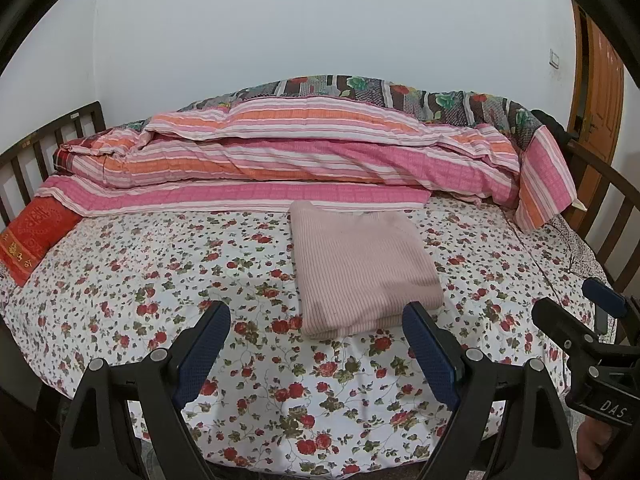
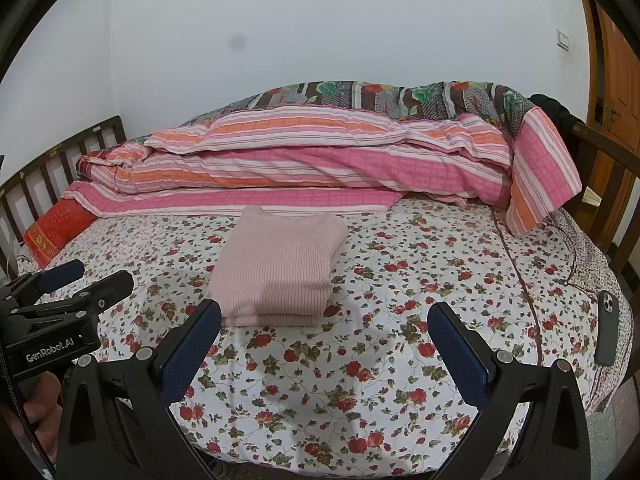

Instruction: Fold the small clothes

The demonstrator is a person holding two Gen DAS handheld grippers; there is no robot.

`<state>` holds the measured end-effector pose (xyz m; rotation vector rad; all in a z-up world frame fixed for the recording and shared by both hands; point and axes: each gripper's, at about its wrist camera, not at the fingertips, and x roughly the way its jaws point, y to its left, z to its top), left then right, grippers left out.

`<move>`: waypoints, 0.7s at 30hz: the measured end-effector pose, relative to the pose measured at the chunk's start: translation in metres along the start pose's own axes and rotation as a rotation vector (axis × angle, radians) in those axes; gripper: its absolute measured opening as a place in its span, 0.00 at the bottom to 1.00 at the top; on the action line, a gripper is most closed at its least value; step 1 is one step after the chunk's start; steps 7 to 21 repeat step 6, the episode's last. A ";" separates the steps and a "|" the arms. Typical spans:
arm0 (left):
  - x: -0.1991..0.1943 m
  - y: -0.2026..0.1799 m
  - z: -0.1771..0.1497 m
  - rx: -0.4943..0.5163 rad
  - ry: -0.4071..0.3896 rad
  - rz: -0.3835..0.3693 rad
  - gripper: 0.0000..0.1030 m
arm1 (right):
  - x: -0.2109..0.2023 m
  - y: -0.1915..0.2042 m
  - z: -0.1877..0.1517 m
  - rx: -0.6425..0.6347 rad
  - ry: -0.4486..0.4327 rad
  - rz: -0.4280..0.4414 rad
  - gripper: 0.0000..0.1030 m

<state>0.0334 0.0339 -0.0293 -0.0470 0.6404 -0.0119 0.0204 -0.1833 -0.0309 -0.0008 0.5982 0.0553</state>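
While both of my grippers hang wide apart and empty over the near edge, the bed (image 1: 160, 280) fills most of the room, its floral sheet (image 2: 380, 320) of red roses on white spread flat under a bare pale wall (image 1: 320, 20). Dark wooden rails close the bed at two ends: one slatted headboard (image 1: 36, 140) on the left, one footboard (image 2: 612, 168) on the right. Behind it, one brown wooden door (image 1: 600, 80) stands at the right, with one white wall switch (image 2: 563, 39) beside it. Along the far side lies one bundled quilt (image 1: 300, 148) in pink, orange and white stripes, backed by a dark flowered cover. One red pillow (image 1: 32, 236) rests at the left end. One folded pink ribbed garment (image 1: 360, 268) lies on the sheet in the middle, just beyond the fingertips and touching neither tool. My left gripper (image 1: 320, 344) has its right finger just in front of the garment's near corner; my right gripper (image 2: 324, 344) sits with the garment beyond its left finger. One dark phone (image 2: 608, 328) lies face down near the bed's right edge.
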 end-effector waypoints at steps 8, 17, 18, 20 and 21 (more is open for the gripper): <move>0.000 0.001 0.000 0.008 0.002 -0.019 0.85 | 0.000 0.000 0.000 0.000 0.000 0.002 0.98; 0.000 0.001 0.000 0.008 0.002 -0.019 0.85 | 0.000 0.000 0.000 0.000 0.000 0.002 0.98; 0.000 0.001 0.000 0.008 0.002 -0.019 0.85 | 0.000 0.000 0.000 0.000 0.000 0.002 0.98; 0.000 0.001 0.000 0.008 0.002 -0.019 0.85 | 0.000 0.000 0.000 0.000 0.000 0.002 0.98; 0.000 0.001 0.000 0.008 0.002 -0.019 0.85 | 0.000 0.000 0.000 0.000 0.000 0.002 0.98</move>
